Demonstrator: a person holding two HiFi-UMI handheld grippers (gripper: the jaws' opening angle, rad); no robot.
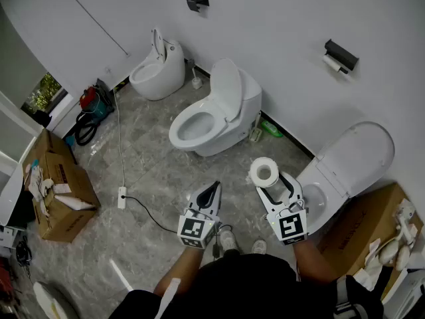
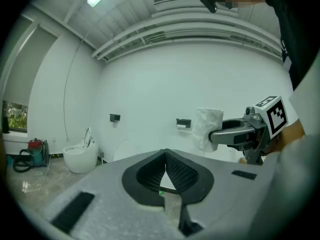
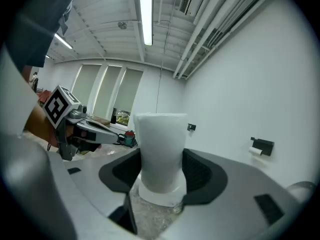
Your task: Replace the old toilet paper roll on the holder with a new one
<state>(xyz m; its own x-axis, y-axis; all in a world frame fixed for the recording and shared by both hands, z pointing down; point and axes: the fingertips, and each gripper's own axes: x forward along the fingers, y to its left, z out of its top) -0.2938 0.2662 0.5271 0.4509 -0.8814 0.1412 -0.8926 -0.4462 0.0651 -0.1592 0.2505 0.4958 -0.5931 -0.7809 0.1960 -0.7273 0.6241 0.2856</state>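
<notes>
The new toilet paper roll [image 1: 263,172] stands upright between the wide jaws of the right gripper [image 1: 267,177], which clamp it. The wall holder [image 1: 340,55] is at one o'clock, well apart. At nine o'clock, the left gripper [image 1: 215,186] has its jaws closed on nothing.

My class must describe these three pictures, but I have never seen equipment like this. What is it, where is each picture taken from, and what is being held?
No robot here: a person holds hand-operated tongs in each hand. The head view looks down from a camera on the person's head; the other two come from cameras riding on each tool. The left tongs are shut and empty. The right tongs grip a full toilet paper roll. Three toilets stand on the grey tiled floor, with cardboard boxes at the sides. A wall holder carries a small roll.
</notes>
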